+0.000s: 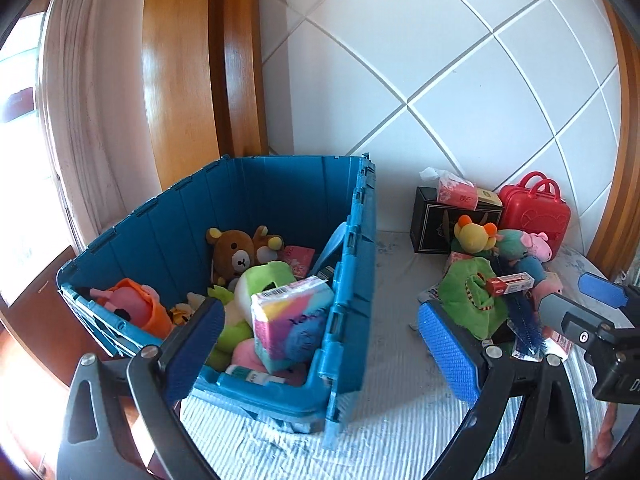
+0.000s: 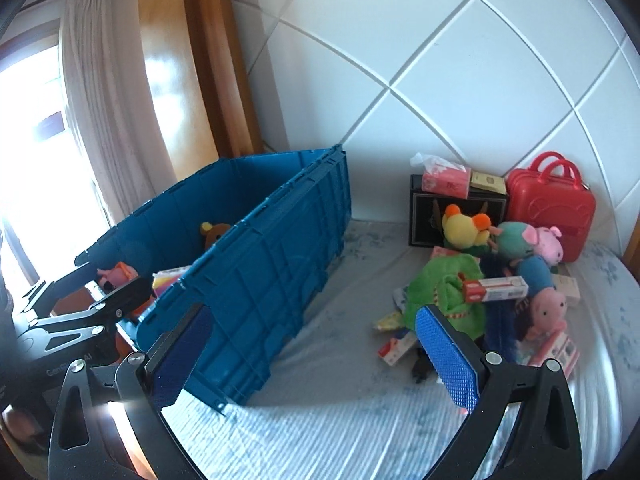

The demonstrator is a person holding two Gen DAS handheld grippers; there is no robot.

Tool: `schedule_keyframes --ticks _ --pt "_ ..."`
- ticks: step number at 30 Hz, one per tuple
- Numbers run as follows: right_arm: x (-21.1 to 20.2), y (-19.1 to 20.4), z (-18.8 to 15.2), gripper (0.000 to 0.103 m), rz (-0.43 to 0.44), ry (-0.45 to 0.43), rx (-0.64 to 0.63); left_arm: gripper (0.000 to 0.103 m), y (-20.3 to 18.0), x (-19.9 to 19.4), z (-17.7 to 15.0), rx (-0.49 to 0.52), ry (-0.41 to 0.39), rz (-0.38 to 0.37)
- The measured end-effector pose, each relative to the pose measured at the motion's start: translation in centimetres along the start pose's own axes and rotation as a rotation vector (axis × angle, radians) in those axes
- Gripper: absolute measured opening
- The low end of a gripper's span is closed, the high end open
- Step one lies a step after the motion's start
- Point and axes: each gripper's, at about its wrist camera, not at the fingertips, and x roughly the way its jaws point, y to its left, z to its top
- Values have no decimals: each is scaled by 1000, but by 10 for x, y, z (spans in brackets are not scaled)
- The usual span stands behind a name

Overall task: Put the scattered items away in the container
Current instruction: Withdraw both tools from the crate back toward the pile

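A blue plastic crate (image 1: 352, 264) (image 2: 280, 248) stands on the bed, holding a brown bear plush (image 1: 240, 252), an orange-pink plush (image 1: 136, 300), a green plush and a pastel tissue pack (image 1: 292, 316). To its right lies a pile: green plush (image 2: 444, 292), red-white box (image 2: 496, 288), pink pig plush (image 2: 548, 308), yellow plush (image 2: 464, 224), red toy suitcase (image 2: 552, 208). My left gripper (image 1: 320, 344) is open and empty over the crate's near corner. My right gripper (image 2: 316, 356) is open and empty, low over the sheet between crate and pile.
A black box (image 2: 452, 208) with a pink tissue pack (image 2: 444, 178) on top stands against the white padded headboard (image 2: 440, 80). Small packets (image 2: 396, 344) lie on the striped sheet. A curtain (image 2: 112, 120) and wooden frame are at left.
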Motion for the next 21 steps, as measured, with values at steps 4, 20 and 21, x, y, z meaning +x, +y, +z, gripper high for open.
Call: schedule_keyframes --ticks 4,20,21 --pt "-12 -34 -8 103 12 12 14 99 -29 -9 -8 -7 14 16" --pt "-50 -151 -62 103 -342 127 319 99 -90 21 -31 88 59 -247" --pt "-54 -155 -67 103 -378 136 333 99 -95 28 -35 92 72 -270"
